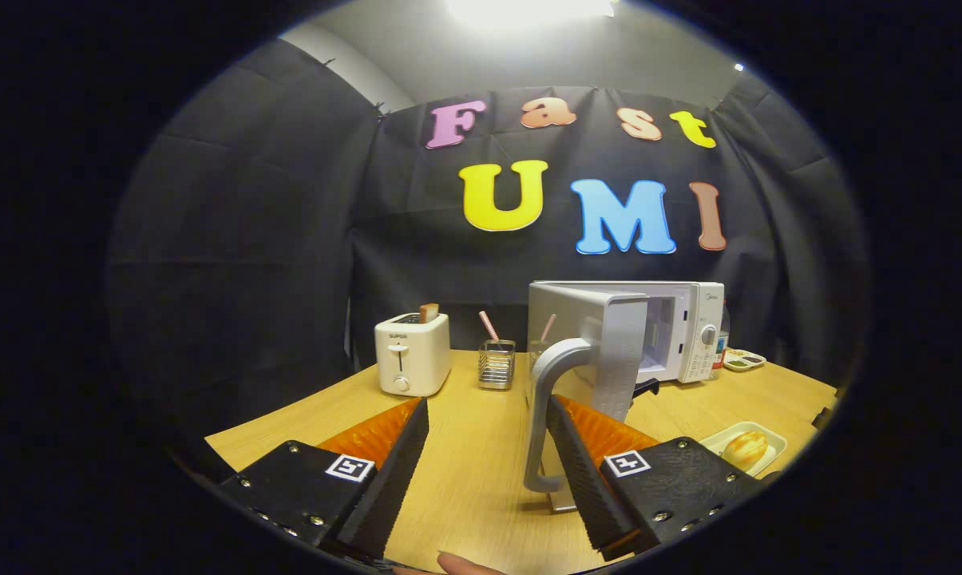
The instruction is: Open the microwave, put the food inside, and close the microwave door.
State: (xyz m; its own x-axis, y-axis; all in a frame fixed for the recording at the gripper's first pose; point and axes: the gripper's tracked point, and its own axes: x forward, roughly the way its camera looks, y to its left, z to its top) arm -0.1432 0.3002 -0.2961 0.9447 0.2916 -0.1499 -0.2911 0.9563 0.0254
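Microwave (688,327) door (608,351) swung open, its handle (546,399) against the right finger of the wide-open, empty gripper (488,455); bread (746,449) on a plate (772,439) partly hidden.

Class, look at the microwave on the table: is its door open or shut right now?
Open. The microwave door is swung out toward the camera, baring the cavity, its handle just inside one finger of the open gripper.

Place: a pretend kitchen inside a booth.
Walls: black cloth hangs all around the back.
Table: a wooden table (481,447) holds a microwave (672,327), center right, and a toaster (411,353), center left.
Gripper (487,459): fingers spread apart.
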